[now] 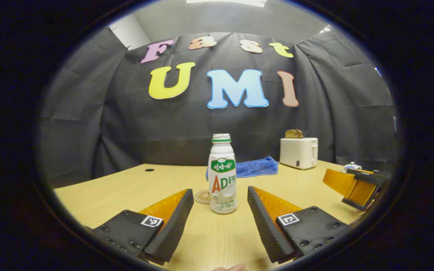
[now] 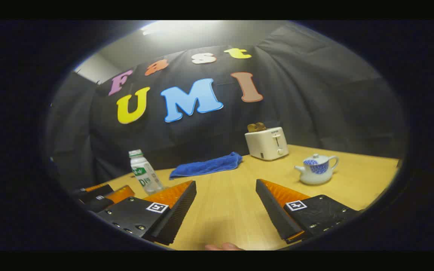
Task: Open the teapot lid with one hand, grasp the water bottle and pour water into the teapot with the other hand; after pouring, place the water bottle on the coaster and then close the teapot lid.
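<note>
A white water bottle with a green band and no cap stands upright on the wooden table, just ahead of my open left gripper and centred between its fingers without touching them. A round coaster lies flat just left of the bottle's base. The white teapot with blue pattern sits lid-on, ahead and to the right of my open right gripper. The bottle also appears far left in the right gripper view. The teapot peeks out behind the right gripper in the left gripper view.
A blue cloth lies behind the bottle near the wall. A white toaster with bread in its slots stands at the back right. A small dark hole marks the table's back left. The left gripper shows at the left edge.
</note>
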Demonstrator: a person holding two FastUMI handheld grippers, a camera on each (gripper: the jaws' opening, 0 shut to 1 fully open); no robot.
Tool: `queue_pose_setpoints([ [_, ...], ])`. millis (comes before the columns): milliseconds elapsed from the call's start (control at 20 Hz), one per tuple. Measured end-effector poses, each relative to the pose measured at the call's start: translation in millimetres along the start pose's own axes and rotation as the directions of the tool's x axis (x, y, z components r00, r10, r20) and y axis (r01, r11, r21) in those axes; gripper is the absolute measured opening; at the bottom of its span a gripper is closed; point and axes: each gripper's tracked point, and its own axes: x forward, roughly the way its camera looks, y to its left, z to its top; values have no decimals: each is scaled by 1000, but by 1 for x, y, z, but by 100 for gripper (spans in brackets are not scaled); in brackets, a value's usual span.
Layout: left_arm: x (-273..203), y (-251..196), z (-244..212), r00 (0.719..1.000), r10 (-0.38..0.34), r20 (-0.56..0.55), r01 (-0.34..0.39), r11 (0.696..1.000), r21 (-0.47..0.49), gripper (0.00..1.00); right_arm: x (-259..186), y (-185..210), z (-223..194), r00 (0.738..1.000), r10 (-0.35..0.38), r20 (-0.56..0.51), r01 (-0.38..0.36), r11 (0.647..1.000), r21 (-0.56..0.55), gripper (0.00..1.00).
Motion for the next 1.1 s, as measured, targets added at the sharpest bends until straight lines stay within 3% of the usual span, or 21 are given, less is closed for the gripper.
queue_pose_setpoints([
  [50, 0, 0, 1, 1000, 0, 0, 0, 1000, 1, 100, -2, 6, 8, 1000, 10, 22, -9, 999, -54, 98],
  [200, 0, 0, 0, 1000, 1, 0, -1, 1000, 0, 100, -12, 18, 22, 996, 38, 84, -32, 997, -67, 97],
  [450, -1, -2, 1, 1000, -3, -2, 3, 1000, -3, 100, -10, 18, 17, 998, 62, 27, -61, 997, -44, 96],
  [600, -4, -12, 13, 999, -47, 13, 48, 998, -40, 100, -9, 12, 22, 998, 53, 29, -52, 998, -46, 96],
  [800, -1, -16, 29, 997, -59, 54, 59, 998, -11, 100, -10, 10, 25, 998, 61, 26, -60, 997, -50, 96],
  [900, 4, -15, 27, 997, -67, 42, 69, 997, -34, 95, -10, 3, 29, 998, 60, 23, -59, 997, -52, 96],
  [950, 7, -10, 28, 997, -60, 41, 62, 997, -40, 100, -10, -3, 32, 998, 52, 26, -51, 997, -51, 96],
  [1100, 20, 4, 32, 999, -38, 38, 40, 998, -40, 100, -5, -37, 46, 999, 11, 41, -8, 997, -77, 96],
])
